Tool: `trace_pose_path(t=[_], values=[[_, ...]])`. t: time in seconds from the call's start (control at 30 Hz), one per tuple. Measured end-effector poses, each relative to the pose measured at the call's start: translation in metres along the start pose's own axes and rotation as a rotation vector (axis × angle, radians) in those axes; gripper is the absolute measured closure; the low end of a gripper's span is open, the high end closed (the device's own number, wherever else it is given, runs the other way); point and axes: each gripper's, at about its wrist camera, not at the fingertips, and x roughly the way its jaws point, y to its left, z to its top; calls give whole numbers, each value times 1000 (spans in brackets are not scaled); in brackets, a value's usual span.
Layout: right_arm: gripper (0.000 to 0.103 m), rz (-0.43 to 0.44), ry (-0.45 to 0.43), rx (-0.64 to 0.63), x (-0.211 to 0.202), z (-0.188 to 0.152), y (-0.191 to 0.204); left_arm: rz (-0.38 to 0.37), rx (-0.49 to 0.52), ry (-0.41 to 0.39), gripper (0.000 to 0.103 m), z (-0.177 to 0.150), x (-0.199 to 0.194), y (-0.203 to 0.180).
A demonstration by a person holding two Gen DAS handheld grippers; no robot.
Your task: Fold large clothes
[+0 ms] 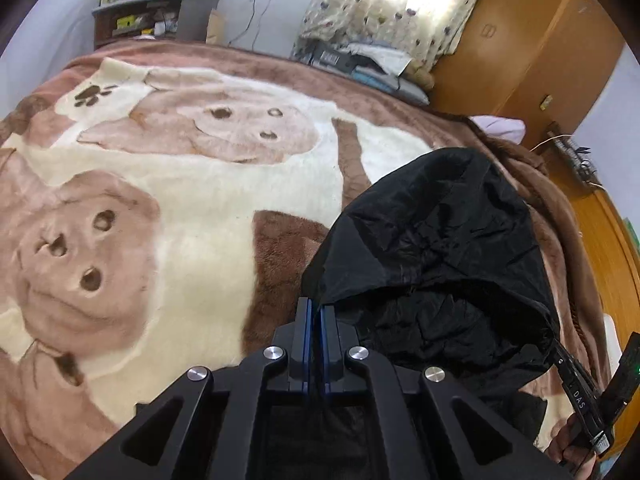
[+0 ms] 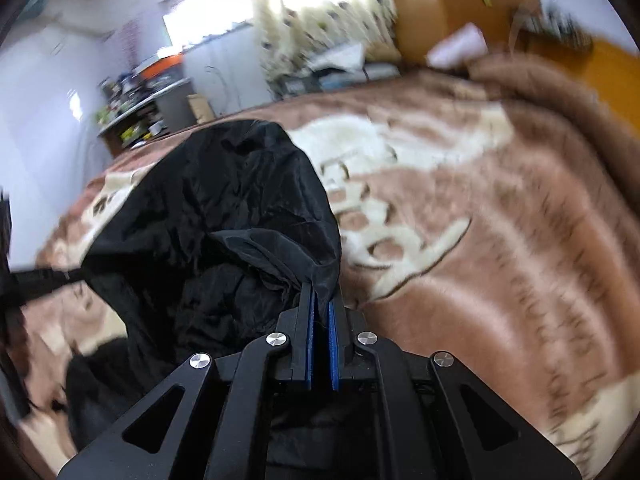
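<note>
Black jacket pinched; right gripper reads "DAS".

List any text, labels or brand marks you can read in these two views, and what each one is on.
"DAS": white letters on the black strap beside the right tool, at the lower right of the left wrist view; only part of a word may show.
Blanket: cream lettering-like shapes, too blurred to read.
Shelf: box and bottle labels, too small to read.
Black garment: no visible text.
</note>
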Motion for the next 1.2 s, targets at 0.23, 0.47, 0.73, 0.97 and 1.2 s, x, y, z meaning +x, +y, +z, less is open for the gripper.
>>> trace_pose_path(t=[0.23,0.47,0.73,0.97,1.2], values=[[98,-39,-68,-152,-49,-36,16,-36,-24,-22,99,-46,-40,32],[98,-53,-63,-186,-77,-83,14,-48,-88,-6,99,-98,-58,63],[103,-99,-31,-23,-94,-119,-29,-66,-164,40,99,-138,-64,89],[100,43,21,223,-100,-130,-58,-117,-245,29,56,-149,-91,106],[48,371,161,415,-76,-129,-42,-348,-310,65,21,-129,-95,88]])
